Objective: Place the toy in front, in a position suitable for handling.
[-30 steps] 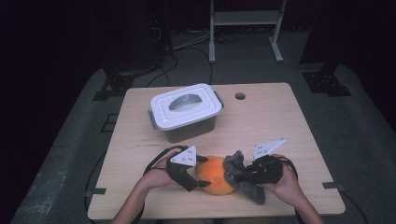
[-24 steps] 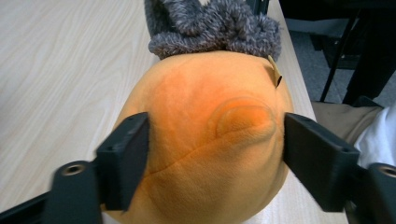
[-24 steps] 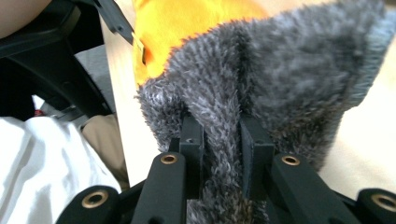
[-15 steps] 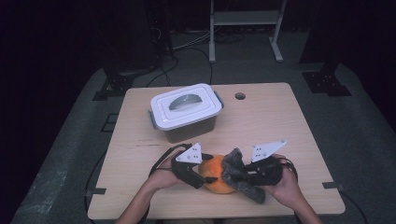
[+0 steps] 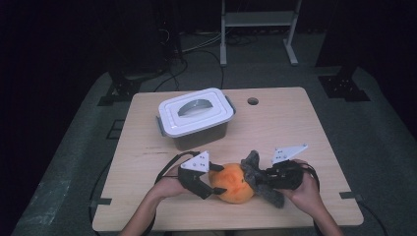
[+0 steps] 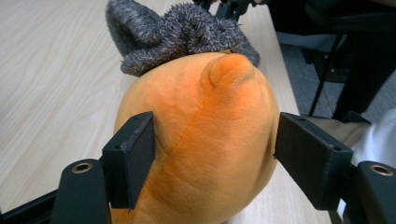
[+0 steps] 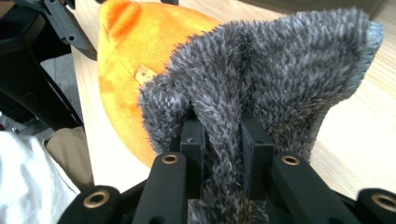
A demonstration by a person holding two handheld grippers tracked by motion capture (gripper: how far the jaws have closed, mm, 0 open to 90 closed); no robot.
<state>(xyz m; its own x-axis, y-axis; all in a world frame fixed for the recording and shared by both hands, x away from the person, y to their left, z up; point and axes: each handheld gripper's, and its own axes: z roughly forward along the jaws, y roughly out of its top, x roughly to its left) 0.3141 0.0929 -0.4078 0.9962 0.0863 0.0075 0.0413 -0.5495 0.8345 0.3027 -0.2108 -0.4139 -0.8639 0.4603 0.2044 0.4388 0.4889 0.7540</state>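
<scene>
High view: a pale wooden table (image 5: 295,128) stands on grey carpet in a dark room, with a white shelf frame (image 5: 258,29) and cables on the floor behind it. A lidded white box (image 5: 195,118) sits at the table's far left, a round hole (image 5: 253,101) in the top beside it. At the near edge lies an orange plush (image 5: 235,183), with a grey fuzzy cloth (image 5: 258,177) touching its right side. The left gripper (image 5: 216,183) reaches the plush from the left; the right gripper (image 5: 263,179) comes in from the right at the cloth.

Left gripper view: the jaws stand on either side of the plush (image 6: 205,140) and have just been closing on it. The left pad (image 6: 133,158) touches the plush; the right pad (image 6: 310,156) is at its edge, contact unclear. The cloth (image 6: 177,35) lies over the plush's far end, on bare wood grain.

Right gripper view: the jaws are narrow, pinching a fold of the cloth (image 7: 261,79) between the pads (image 7: 192,140). The plush (image 7: 135,60) lies just behind, on the table.
</scene>
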